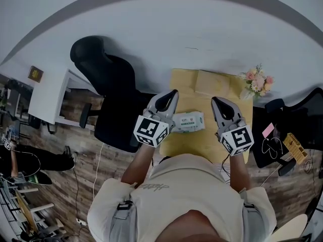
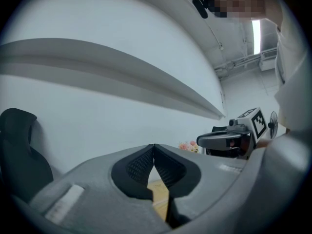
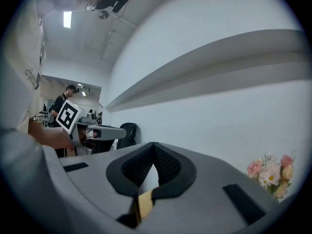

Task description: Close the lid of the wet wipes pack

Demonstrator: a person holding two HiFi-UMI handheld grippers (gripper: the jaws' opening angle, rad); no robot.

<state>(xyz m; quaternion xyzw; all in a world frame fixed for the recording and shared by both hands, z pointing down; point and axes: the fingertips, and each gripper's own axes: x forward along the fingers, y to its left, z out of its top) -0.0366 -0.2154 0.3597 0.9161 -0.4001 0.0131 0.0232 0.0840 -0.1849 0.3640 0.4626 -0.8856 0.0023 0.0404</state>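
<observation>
Head view showed the wet wipes pack [image 1: 187, 121] lying on a small yellow table [image 1: 202, 142], roughly at its middle, between the two grippers; whether its lid was up or down was too small to tell. The left gripper [image 1: 172, 93] hung over the table's left edge, just left of the pack, and the right gripper [image 1: 216, 100] hung just right of the pack. Neither touched the pack as far as could be seen. In the left gripper view the jaws were pressed together at the tips with nothing between them. The right gripper view showed the same: jaws met at the tips and held nothing. A tan box [image 1: 212, 82] lay at the table's far side, a bunch of pink flowers [image 1: 257, 79] stood at its far right corner, and a black office chair [image 1: 108, 79] stood to the left.
</observation>
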